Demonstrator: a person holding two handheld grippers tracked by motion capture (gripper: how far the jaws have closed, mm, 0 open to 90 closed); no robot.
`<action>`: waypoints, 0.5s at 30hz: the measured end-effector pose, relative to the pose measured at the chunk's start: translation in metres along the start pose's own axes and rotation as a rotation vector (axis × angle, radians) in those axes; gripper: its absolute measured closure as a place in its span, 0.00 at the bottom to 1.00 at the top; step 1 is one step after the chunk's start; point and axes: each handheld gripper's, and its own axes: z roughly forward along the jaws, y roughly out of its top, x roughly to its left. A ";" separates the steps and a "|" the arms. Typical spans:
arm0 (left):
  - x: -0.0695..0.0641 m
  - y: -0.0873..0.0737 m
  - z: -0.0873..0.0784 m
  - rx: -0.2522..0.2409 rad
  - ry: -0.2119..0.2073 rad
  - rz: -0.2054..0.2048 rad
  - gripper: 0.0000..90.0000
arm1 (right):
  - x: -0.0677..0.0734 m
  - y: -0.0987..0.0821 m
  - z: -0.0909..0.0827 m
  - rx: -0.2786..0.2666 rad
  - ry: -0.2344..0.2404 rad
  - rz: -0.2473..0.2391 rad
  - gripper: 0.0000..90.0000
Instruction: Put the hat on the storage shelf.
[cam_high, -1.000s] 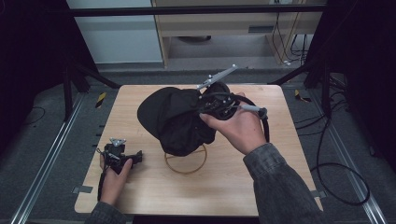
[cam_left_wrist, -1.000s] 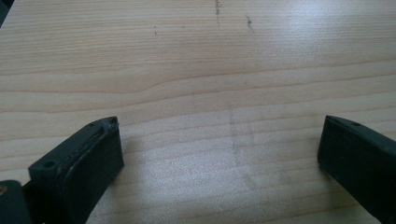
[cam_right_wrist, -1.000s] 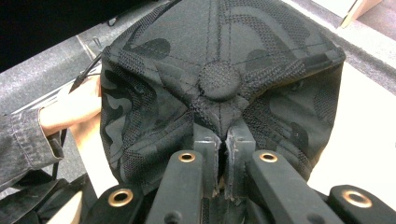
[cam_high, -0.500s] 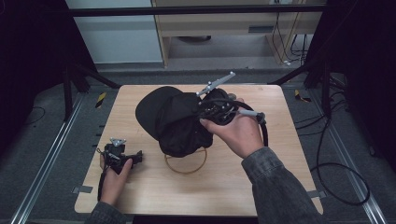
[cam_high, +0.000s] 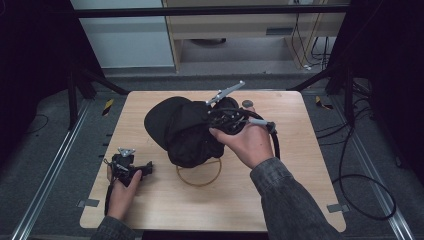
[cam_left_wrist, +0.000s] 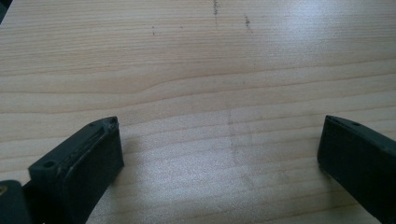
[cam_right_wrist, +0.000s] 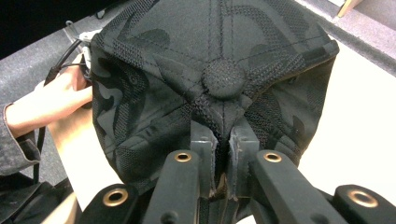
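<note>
A black camouflage cap (cam_high: 180, 131) hangs over the middle of the wooden table (cam_high: 300, 190), brim to the left. My right gripper (cam_high: 212, 126) reaches into it from the right. In the right gripper view the right gripper (cam_right_wrist: 223, 133) pinches a fold of the cap (cam_right_wrist: 210, 56) just below its top button; the jaws have just been opening slightly, with the cloth still squeezed between them. Below the cap's near edge a thin wooden ring (cam_high: 199, 185) lies on the table. At the front left, my left gripper (cam_high: 147, 167) rests open, and bare wood shows between the left gripper (cam_left_wrist: 219, 149) jaws.
The gripper's black cable (cam_high: 274, 142) loops beside the right hand. A small dark disc (cam_high: 247, 103) lies near the table's far edge. Metal rails and loose cables run along the floor on both sides. The left hand (cam_right_wrist: 46, 102) shows beyond the cap.
My right hand has sunk a little toward the table with the cap, which has drifted slightly left over the ring. The left gripper has stayed put.
</note>
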 end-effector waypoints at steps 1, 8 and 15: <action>0.000 0.000 0.000 0.000 0.000 0.000 0.00 | -0.001 -0.001 0.001 0.000 -0.001 0.004 0.92; 0.000 0.000 0.000 -0.001 -0.003 0.000 0.00 | -0.003 -0.003 0.003 -0.013 0.001 0.016 0.89; 0.000 0.000 0.000 -0.003 -0.004 -0.002 0.00 | -0.011 -0.006 0.005 -0.023 -0.008 0.039 0.83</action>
